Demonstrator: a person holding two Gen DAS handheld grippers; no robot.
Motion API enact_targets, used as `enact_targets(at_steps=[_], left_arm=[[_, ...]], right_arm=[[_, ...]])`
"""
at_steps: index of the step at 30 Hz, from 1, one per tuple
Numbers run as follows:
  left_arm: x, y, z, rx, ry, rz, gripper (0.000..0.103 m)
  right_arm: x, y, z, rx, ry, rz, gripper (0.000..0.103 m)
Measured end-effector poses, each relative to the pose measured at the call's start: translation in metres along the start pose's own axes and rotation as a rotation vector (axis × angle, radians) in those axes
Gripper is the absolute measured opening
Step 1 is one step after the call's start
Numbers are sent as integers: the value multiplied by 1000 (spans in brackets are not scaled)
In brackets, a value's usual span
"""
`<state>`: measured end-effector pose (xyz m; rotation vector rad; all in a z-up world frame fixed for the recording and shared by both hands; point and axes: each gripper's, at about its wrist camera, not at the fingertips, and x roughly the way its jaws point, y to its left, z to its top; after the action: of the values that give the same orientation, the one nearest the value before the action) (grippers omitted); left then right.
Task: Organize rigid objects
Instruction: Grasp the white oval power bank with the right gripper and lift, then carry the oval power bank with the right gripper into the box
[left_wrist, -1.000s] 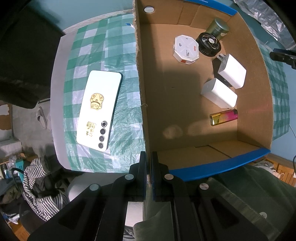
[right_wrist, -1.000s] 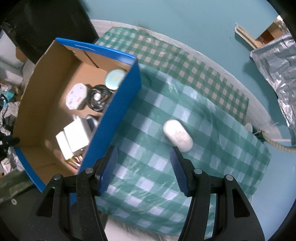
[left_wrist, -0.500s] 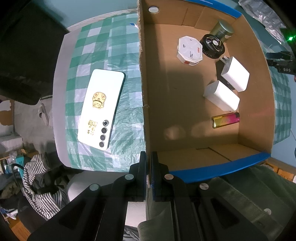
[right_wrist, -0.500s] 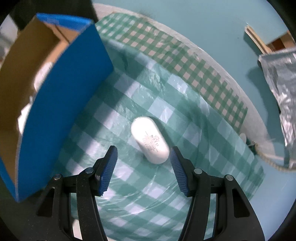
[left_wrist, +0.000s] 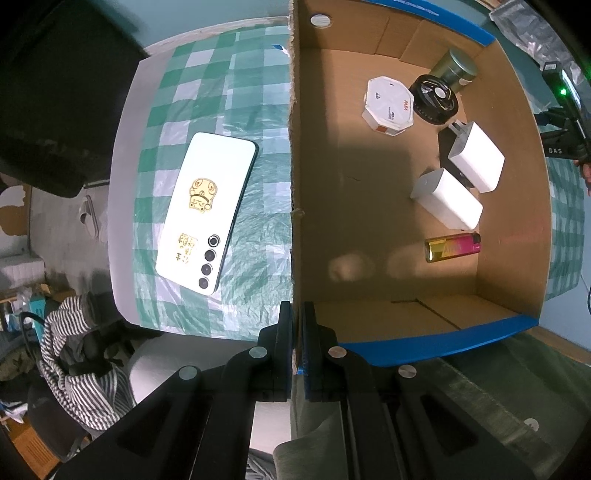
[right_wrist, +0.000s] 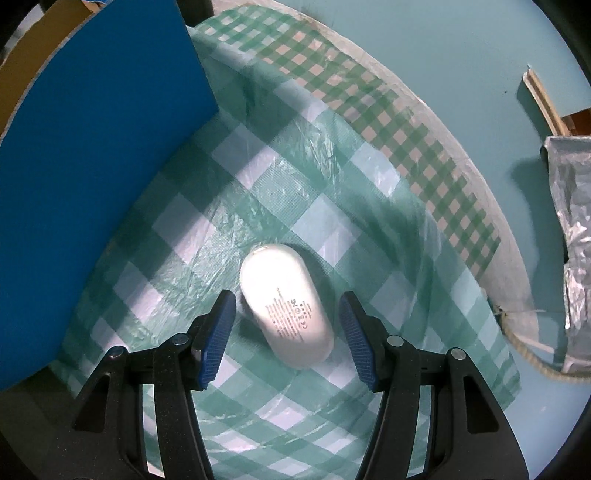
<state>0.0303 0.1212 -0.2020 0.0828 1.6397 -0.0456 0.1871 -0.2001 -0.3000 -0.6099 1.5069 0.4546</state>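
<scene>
The white oval plastic case (right_wrist: 287, 306), lying on the green checked tablecloth (right_wrist: 317, 206), now sits between the right gripper's (right_wrist: 288, 325) open blue pads (lowered from above, not touching), while the left gripper (left_wrist: 297, 332) stays clamped on the cardboard box's wall (left_wrist: 295, 221).

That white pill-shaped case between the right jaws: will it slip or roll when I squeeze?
The white case looks hard and glossy, so probably stiff but a bit slippery. It lies flat on the crinkly tablecloth, so rolling seems unlikely. Its rounded sides may squirt out unless the right gripper closes squarely across them.
</scene>
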Motion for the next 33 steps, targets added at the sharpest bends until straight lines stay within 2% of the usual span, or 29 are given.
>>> enact_targets(at_steps=[7,22,33], left_arm=[[1,1,0,0,4,-4,4],[-2,-2,3,40,-1,-6,4],[-1,-2,3,68,-2,-10,4]], right_arm=[[5,-3,3,49,16,41,37],[4,-5,1,235,49,92,37],[-22,5,-16,328,42,119,37]])
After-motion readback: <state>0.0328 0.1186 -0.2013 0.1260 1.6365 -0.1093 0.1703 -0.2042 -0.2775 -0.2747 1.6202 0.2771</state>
